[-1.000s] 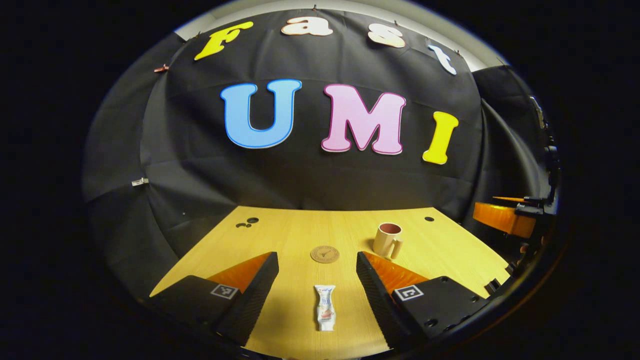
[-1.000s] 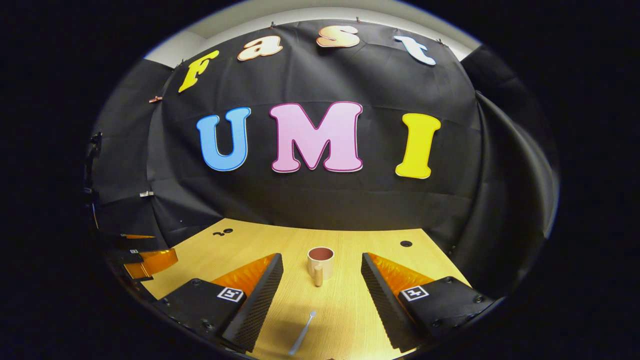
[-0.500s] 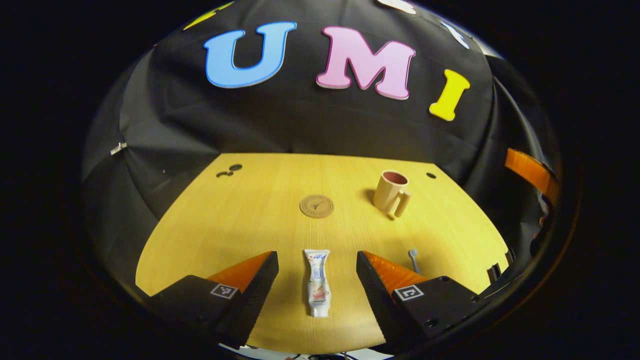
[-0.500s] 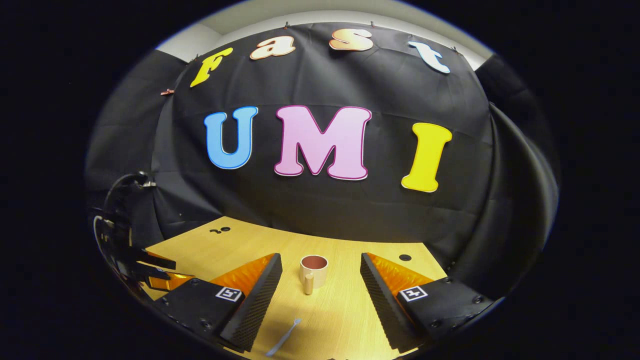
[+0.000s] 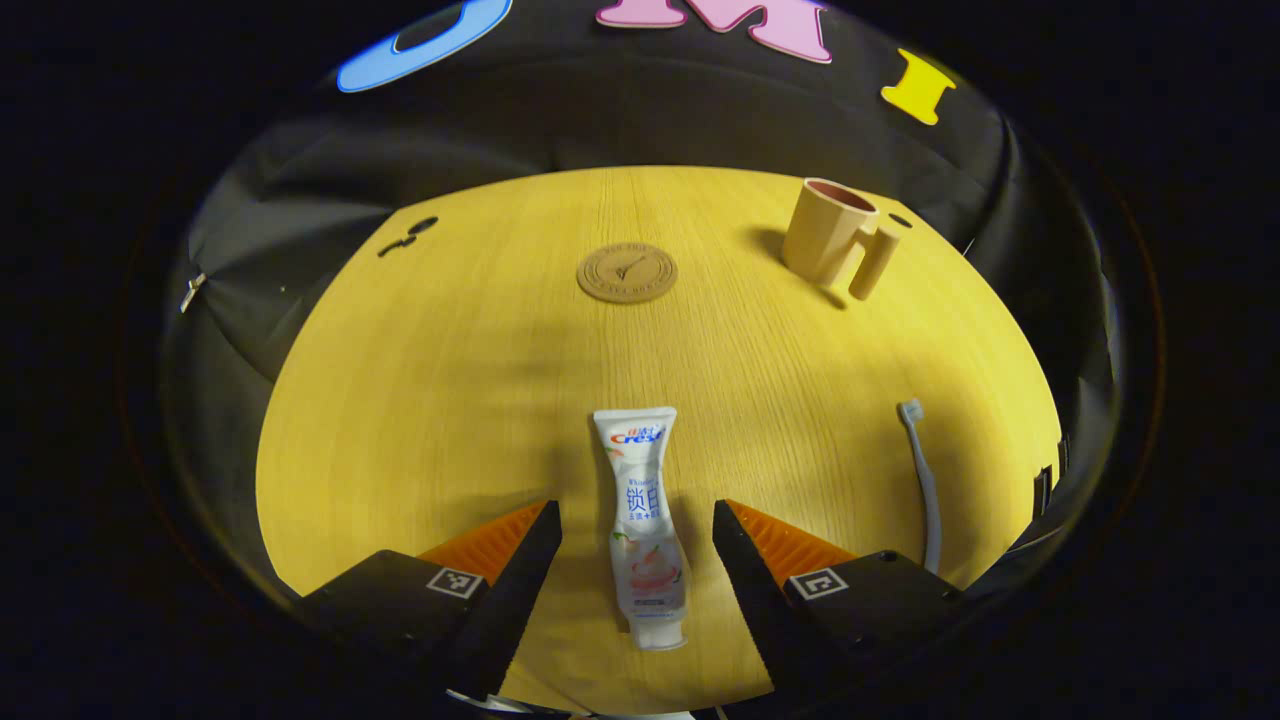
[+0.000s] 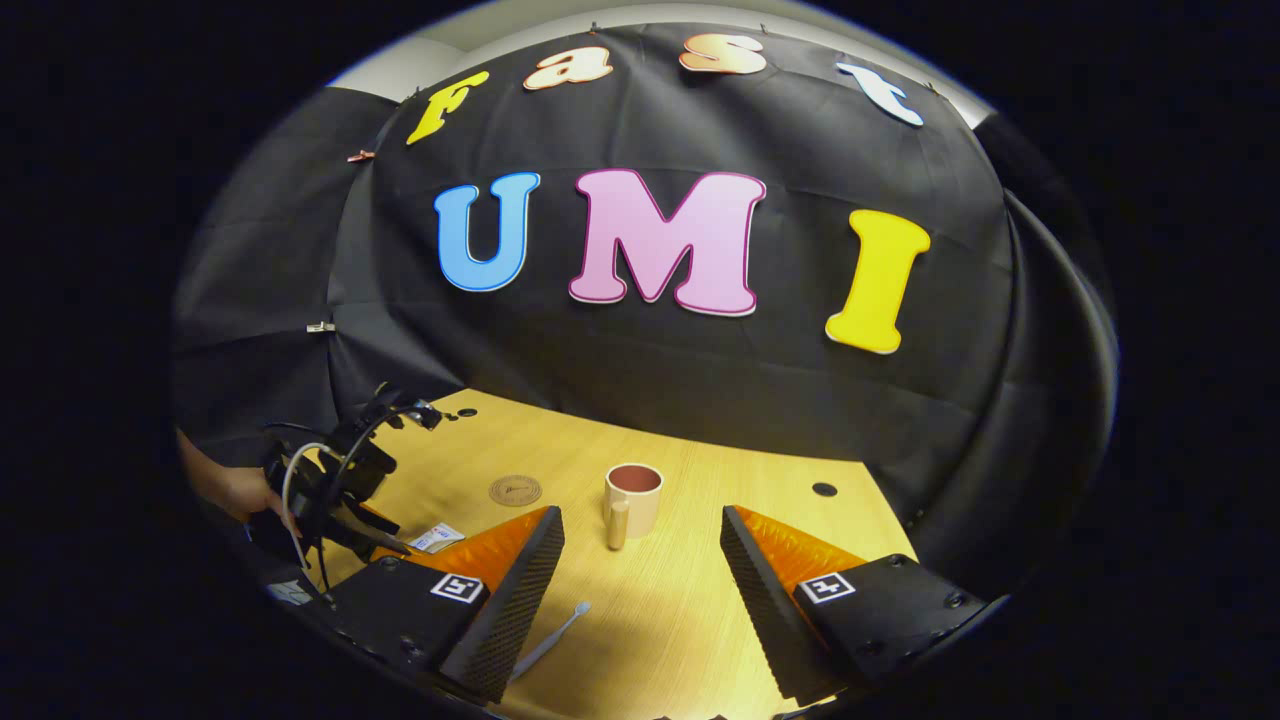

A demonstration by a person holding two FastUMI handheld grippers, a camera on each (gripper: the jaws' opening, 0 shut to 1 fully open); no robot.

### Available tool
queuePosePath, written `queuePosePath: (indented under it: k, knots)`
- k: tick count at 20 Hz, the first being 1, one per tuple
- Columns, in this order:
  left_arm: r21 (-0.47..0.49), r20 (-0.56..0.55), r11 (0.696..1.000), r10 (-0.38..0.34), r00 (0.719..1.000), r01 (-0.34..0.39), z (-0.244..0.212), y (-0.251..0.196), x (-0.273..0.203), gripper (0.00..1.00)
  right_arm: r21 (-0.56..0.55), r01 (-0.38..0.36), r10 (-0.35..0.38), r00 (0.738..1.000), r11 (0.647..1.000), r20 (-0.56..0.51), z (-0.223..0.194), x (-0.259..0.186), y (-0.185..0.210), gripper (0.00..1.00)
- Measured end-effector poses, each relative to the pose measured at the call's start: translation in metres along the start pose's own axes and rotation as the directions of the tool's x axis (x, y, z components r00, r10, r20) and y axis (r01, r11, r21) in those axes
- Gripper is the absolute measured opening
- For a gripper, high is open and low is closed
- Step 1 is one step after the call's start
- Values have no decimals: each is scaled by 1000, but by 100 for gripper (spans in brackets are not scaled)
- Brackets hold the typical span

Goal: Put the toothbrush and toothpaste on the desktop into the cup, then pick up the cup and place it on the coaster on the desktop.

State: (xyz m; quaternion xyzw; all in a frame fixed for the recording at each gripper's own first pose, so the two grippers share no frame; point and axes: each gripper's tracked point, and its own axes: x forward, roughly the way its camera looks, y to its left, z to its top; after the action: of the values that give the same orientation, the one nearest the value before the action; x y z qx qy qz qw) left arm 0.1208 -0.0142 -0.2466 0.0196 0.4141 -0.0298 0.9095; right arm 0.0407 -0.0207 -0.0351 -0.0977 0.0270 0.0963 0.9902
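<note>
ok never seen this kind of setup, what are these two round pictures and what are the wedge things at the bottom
A person holds a two-finger grasping tool in each hand, and each carries a wide-angle camera, so every picture looks forward along that tool's own fingers: the wedges you see.

In the left gripper view, the left tool is open, its fingers either side of a toothpaste tube lying on the wooden desktop, not touching it. Farther off lie a round coaster, an upright cup and a toothbrush.

In the right gripper view, the right tool is open and holds nothing, facing the cup. At its left edge is the other tool, with the hand holding it.
</note>
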Motion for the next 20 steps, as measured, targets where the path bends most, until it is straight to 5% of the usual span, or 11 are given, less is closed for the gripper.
queuePosePath:
  k: [4,10,12,13,18,19,20]
  knots:
    - [-18,-48,1000,6,999,-7,-3,3,15,94,52,-3,6,999,999,-54,-23,0,-1,97]
    - [-20,-119,1000,5,993,-8,-4,7,22,77,143,-20,38,992,990,-122,-52,9,6,97]
    - [-20,-132,1000,9,991,-12,-3,3,22,58,191,-2,36,984,982,-174,-68,12,7,97]
    - [-34,-135,999,14,991,-19,-4,7,22,43,215,11,36,977,977,-212,-79,13,10,97]
    - [-44,-110,999,-10,994,6,-2,4,21,30,248,44,55,923,968,-381,-120,17,41,98]
    - [-57,-102,998,-19,995,14,-3,5,20,22,235,46,57,909,971,-413,-128,19,47,98]
    - [-72,-92,997,-27,995,20,-3,5,20,31,225,51,56,893,973,-446,-137,19,52,98]
